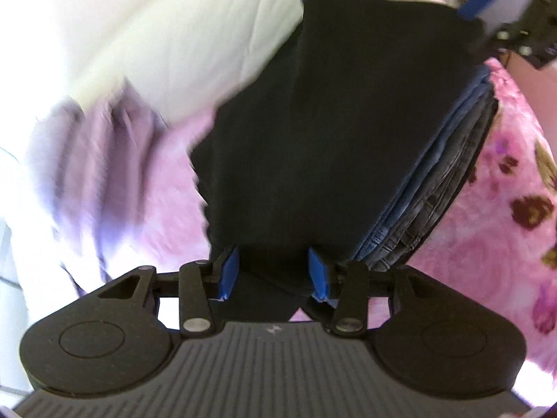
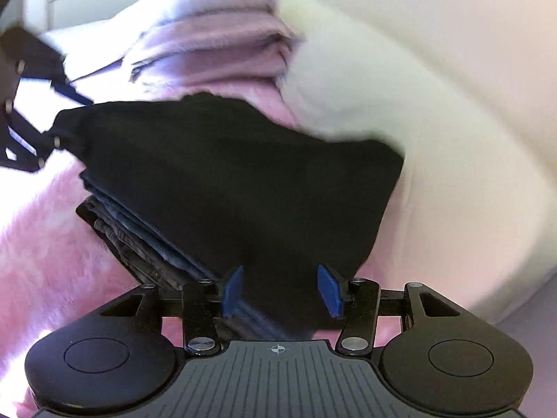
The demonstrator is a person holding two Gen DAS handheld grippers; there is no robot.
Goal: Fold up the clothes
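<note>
A folded stack fills the middle of both views: a black garment (image 1: 348, 122) on top, blue and grey jeans (image 1: 435, 191) beneath it. My left gripper (image 1: 273, 273) grips the near end of the stack, and black cloth fills the gap between its blue pads. At the stack's far corner, the right gripper's fingers (image 1: 482, 0) show. In the right wrist view my right gripper (image 2: 280, 291) is closed over the black garment (image 2: 226, 181) and the jeans (image 2: 139, 240). The stack tilts above the bedding, and both views are blurred.
A pink floral blanket (image 1: 487, 226) lies under the stack and shows as pink fleece (image 2: 45, 244) in the right wrist view. A white cushion (image 1: 174, 35) (image 2: 417, 122) lies beside it. Folded lilac clothes (image 1: 87, 156) (image 2: 216, 45) rest near the cushion.
</note>
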